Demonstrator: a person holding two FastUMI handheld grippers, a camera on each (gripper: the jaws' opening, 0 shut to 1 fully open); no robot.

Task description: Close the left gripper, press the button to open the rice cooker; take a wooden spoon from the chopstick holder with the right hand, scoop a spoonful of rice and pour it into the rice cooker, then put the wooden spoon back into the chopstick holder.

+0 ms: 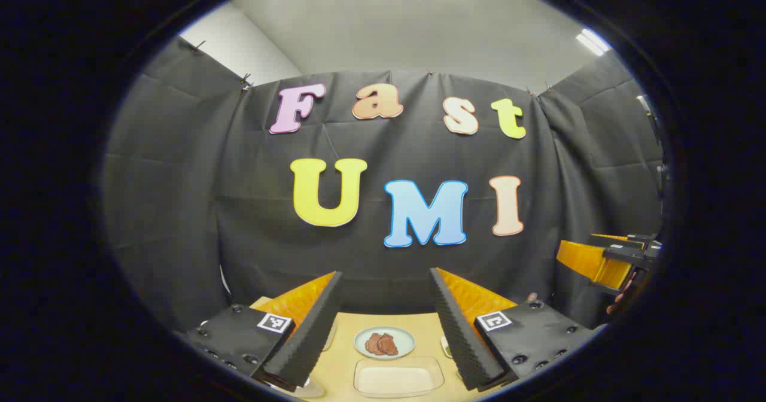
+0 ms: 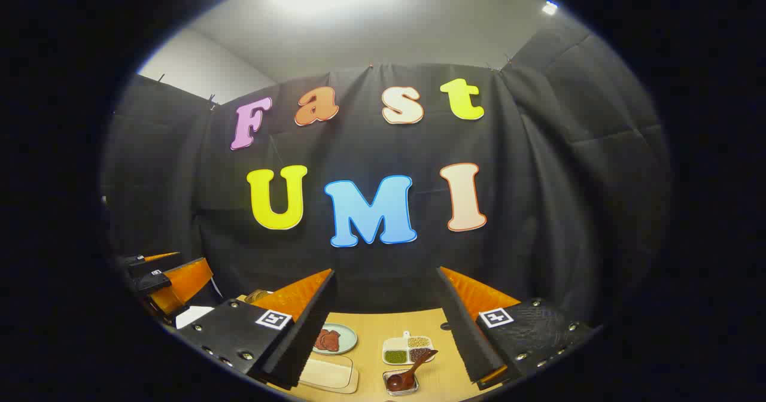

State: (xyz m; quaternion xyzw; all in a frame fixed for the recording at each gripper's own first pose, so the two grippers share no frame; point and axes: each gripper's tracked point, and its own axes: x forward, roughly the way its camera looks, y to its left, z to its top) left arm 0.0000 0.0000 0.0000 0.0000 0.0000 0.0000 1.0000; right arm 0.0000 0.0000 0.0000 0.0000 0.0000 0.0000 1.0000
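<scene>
left gripper [image 1: 386, 324] and right gripper [image 2: 386, 321] both hover high with fingers spread wide, holding nothing. the worktop [image 2: 371, 327] lies below and ahead. rice cooker and holder can't be made out. a spoon [image 2: 410, 371] rests in a small dish, handle slanting up-right, below the right fingers; a meat plate [image 1: 384, 342] sits nearby.

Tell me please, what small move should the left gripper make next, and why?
Probably close the left gripper first. Its fingers stand wide apart with nothing between them, above the table, and the task wants it closed before it presses the button. The right gripper is also open and holds nothing.
</scene>
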